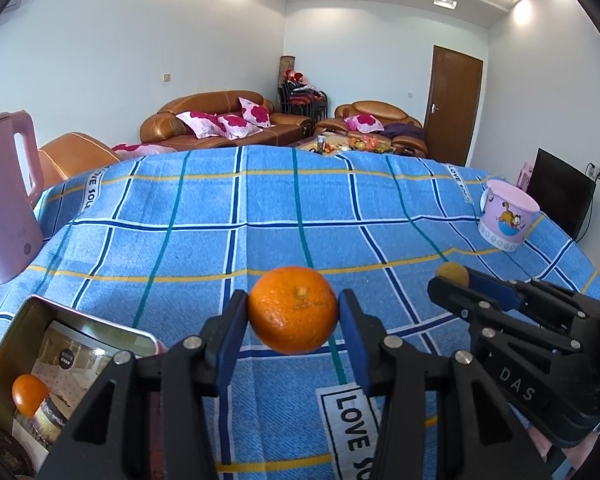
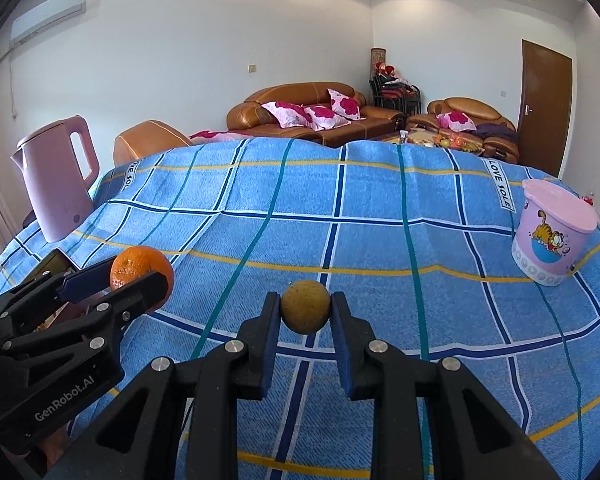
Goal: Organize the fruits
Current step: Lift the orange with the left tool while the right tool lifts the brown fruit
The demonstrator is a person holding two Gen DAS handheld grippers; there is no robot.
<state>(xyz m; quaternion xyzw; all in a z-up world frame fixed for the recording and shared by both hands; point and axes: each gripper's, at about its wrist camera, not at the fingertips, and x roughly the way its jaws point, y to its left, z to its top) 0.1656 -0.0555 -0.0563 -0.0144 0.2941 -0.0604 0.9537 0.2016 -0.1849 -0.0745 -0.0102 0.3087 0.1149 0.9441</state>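
The left gripper (image 1: pixel 293 312) clamped an orange (image 1: pixel 293 309) above the blue checked tablecloth (image 1: pixel 260 248), beside an open tin (image 1: pixel 40 344) holding another orange (image 1: pixel 28 394). The right gripper (image 2: pixel 305 308) pinched a small brownish-yellow fruit (image 2: pixel 305 306). Beyond lay open cloth; a pink kettle (image 2: pixel 58 176) and pink bucket (image 2: pixel 552 232) stood near opposite edges.

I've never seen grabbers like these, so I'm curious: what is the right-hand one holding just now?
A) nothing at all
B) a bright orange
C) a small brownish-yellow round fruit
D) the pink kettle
C: in the right wrist view the right gripper has its blue pads pressed on either side of a small brownish-yellow fruit, while the orange sits in the left gripper.
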